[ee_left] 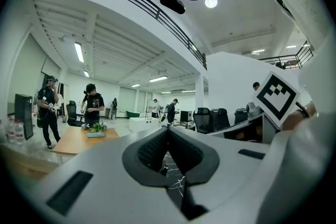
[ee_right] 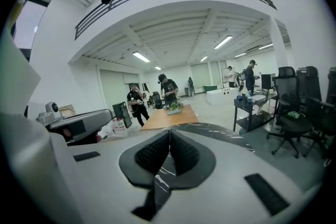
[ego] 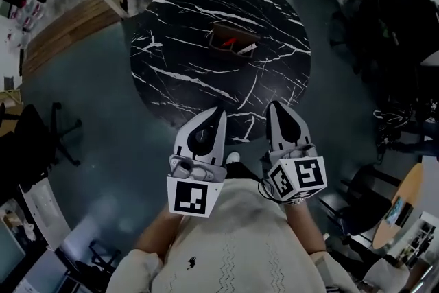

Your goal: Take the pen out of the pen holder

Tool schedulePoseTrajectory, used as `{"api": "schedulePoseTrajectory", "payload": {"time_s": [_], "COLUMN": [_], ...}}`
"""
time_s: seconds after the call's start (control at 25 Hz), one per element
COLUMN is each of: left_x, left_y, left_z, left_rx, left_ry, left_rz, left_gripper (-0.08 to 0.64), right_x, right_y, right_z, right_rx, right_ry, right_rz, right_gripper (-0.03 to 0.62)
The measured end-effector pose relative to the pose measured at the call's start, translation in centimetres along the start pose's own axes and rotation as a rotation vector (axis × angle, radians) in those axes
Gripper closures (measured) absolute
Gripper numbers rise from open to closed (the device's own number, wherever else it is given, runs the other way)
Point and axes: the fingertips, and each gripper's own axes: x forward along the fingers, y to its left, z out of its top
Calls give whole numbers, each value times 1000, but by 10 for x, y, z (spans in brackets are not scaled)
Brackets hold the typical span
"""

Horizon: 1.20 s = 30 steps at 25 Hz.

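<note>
Reach | pen [ego: 230, 44] in pen holder [ego: 232, 34], desk [ego: 178, 72] centre toward far edge | your left gripper [ego: 220, 109], right gripper [ego: 273, 106] at near edge, fingers together, empty | open them before straddling the pen.

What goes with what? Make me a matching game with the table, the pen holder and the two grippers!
Things:
1. table
2. pen holder
3. left gripper
4. right gripper

States or places:
A. shut and empty, at the head view's right
B. round, black with white veins
C. stands mid-table
D. shut and empty, at the head view's left

Pairs: 1-B, 2-C, 3-D, 4-A
</note>
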Motion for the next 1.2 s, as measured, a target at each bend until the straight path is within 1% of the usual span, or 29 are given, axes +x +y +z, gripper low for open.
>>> {"api": "schedulePoseTrajectory", "payload": {"time_s": [0.16,0.28,0.44,0.52,0.64,0.72,0.8,0.92,1.04,1.2], "left_x": [27,46,68,78,91,100,108,116,123,132], "left_y": [33,54,78,86,94,97,98,100,102,102], "left_z": [-5,-10,-16,-20,-27,-29,-29,-31,-35,-43], "left_rx": [-7,8,-9,-16,1,17,32,27,21,13], "left_ry": [38,60,79,87,113,119,123,139,158,186], "left_rz": [-53,-81,-86,-86,-89,-87,-80,-60,-47,-53], "left_gripper": [551,551,549,549,549,549,551,549,549,549], "right_x": [45,69,98,114,143,165,187,215,241,269], "right_y": [2,2,-2,-8,-17,-24,-29,-37,-49,-62], "right_z": [4,10,6,-3,-23,-36,-48,-71,-91,-111], "right_rx": [48,72,78,93,144,170,185,203,213,229], "right_ry": [23,45,63,70,103,125,143,188,234,281], "right_rz": [-49,-82,-122,-140,-143,-129,-98,-72,-87,-111], "right_gripper": [575,574,574,574,574,574,574,574,573,564]}}
